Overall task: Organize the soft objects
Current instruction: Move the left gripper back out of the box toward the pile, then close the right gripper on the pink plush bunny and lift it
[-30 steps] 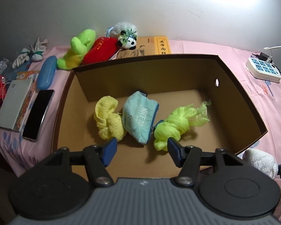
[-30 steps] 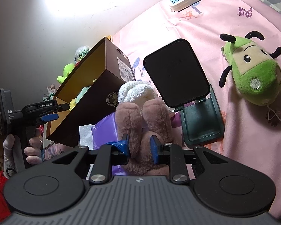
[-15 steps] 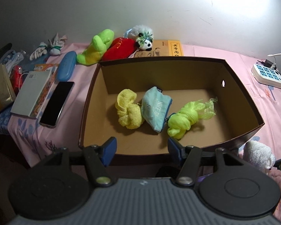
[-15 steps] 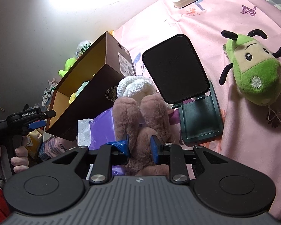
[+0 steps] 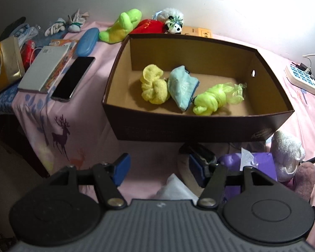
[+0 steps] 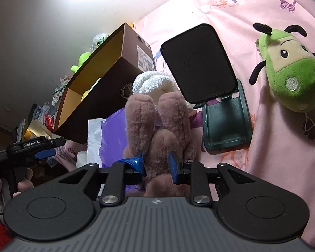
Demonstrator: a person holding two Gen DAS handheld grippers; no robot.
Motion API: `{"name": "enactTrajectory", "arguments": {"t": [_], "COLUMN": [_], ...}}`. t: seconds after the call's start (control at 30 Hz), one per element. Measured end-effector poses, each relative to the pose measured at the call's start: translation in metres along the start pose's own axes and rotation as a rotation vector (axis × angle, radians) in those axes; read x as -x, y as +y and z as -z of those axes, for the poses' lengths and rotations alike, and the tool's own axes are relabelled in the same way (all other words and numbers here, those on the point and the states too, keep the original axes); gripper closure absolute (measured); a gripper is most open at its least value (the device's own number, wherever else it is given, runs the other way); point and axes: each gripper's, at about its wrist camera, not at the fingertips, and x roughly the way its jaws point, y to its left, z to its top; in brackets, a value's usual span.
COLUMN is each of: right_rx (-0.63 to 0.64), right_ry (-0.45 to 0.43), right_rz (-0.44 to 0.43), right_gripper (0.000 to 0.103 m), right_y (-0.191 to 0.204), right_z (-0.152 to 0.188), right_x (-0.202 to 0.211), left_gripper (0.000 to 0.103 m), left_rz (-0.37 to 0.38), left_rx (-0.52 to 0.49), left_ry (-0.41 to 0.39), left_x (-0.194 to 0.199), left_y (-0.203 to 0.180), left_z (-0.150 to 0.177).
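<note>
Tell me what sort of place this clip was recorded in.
Probably a bedroom or living space at home: a pink printed cloth covers the surface against a plain wall, with a white power strip, a black smartphone and a green bug plush toy lying about.

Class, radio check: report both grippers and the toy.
Left gripper open, empty. Right gripper shut on brown plush toy. Box holds three soft items. White towel roll beside path.

A black phone [image 5: 73, 78] is lying beside a grey notebook [image 5: 44, 71] and a blue glasses case [image 5: 87, 45] on the pink cloth [image 5: 58, 113]. 1 white power strip [image 5: 301, 78] is sitting near the wall. A dark stand [image 6: 210, 84] is propping up its panel.
</note>
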Motion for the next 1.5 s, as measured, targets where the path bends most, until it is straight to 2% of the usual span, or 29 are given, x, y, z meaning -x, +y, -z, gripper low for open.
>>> {"name": "enactTrajectory", "arguments": {"t": [0.2, 0.43, 0.63, 0.73, 0.8, 0.93, 1.2, 1.37, 1.5], "right_rx": [0.123, 0.292, 0.425, 0.498, 0.470, 0.327, 0.225, 0.128, 0.039], "right_ry": [0.064, -0.074, -0.131, -0.110, -0.121, -0.104, -0.109, -0.079, -0.053], "right_rz": [-0.024, 0.028, 0.127, 0.199, 0.219, 0.199, 0.196, 0.175, 0.111], "right_gripper": [0.094, 0.094, 0.095, 0.095, 0.096, 0.095, 0.095, 0.090, 0.088], "right_y": [0.009, 0.036, 0.058, 0.060, 0.053, 0.031, 0.010, -0.004, -0.009], "right_z": [0.006, 0.004, 0.004, 0.008, 0.007, -0.006, -0.006, -0.009, -0.013], "right_x": [-0.006, -0.003, -0.026, -0.037, -0.033, -0.025, -0.006, 0.002, -0.002], "left_gripper": [0.041, 0.040, 0.040, 0.039, 0.039, 0.039, 0.039, 0.039, 0.039], "left_rz": [-0.006, -0.016, -0.020, -0.021, -0.019, -0.016, 0.008, 0.013, 0.017], "left_rx": [0.015, 0.031, 0.046, 0.043, 0.041, 0.038, 0.015, -0.002, -0.001], "left_ry": [0.035, 0.048, 0.057, 0.059, 0.059, 0.060, 0.062, 0.057, 0.059], "left_x": [0.001, 0.006, 0.008, 0.008, 0.008, 0.007, 0.002, 0.001, 0.000], "left_y": [-0.002, -0.004, -0.005, -0.006, -0.007, -0.007, -0.016, -0.020, -0.020], "left_z": [0.018, 0.031, 0.036, 0.038, 0.038, 0.037, 0.030, 0.028, 0.027]}}
